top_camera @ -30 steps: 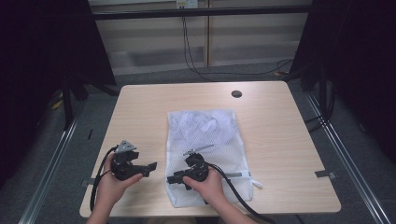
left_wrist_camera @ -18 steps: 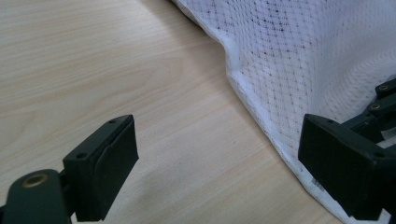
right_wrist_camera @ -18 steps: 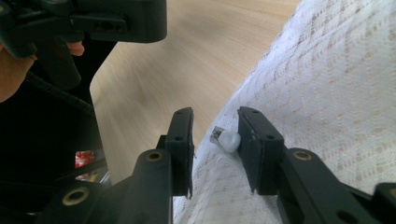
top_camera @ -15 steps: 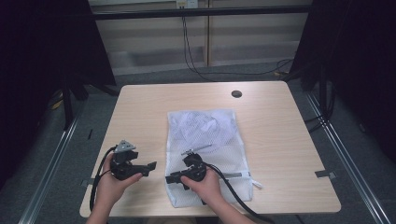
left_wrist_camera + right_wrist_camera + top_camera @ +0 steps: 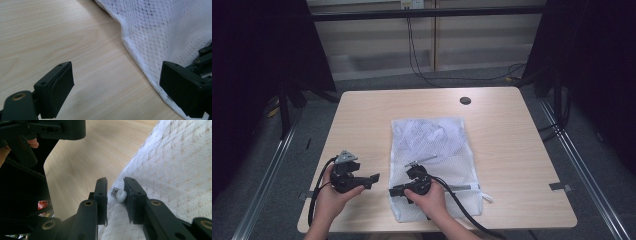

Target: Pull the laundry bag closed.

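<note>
A white mesh laundry bag (image 5: 437, 145) lies flat on the wooden table (image 5: 377, 120). My right gripper (image 5: 393, 192) rests at the bag's near left corner and points left. In the right gripper view its jaws (image 5: 115, 182) stand narrowly apart and have just been closing, with a small white zipper pull (image 5: 120, 195) between them. The pull touches one pad and a gap remains at the other. My left gripper (image 5: 373, 179) is held just left of the bag. It stands wide open (image 5: 117, 77) over bare wood beside the bag's hem (image 5: 135, 52).
A round black grommet (image 5: 465, 100) sits in the table's far right part. Cables (image 5: 412, 45) hang behind the table. Metal rails (image 5: 582, 160) run along the floor on both sides. Grey tape tabs (image 5: 559, 186) mark the table's near edges.
</note>
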Available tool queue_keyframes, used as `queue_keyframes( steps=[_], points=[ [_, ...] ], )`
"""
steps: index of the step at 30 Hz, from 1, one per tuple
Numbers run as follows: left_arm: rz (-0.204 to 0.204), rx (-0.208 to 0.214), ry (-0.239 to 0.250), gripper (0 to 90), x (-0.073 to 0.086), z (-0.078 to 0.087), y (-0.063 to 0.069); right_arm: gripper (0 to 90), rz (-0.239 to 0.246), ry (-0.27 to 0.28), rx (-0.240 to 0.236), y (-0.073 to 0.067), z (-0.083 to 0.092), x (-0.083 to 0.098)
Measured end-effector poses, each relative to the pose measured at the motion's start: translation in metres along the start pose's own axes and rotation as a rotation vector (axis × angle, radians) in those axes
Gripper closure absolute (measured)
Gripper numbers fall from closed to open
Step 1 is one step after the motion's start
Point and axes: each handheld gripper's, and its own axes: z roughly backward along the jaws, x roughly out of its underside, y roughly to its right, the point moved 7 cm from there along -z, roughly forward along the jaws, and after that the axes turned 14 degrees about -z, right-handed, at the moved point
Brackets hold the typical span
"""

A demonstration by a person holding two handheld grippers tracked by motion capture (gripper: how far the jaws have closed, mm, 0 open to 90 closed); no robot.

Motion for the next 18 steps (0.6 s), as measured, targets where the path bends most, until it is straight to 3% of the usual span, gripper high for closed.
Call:
queue_keyframes(
  steps=[18],
  points=[
    [0.008,-0.013,0.016,12.0,-0.0009,0.0026,-0.0021,84.7,0.001,-0.009,0.066,0.0031,0.0008,-0.0010]
  ],
)
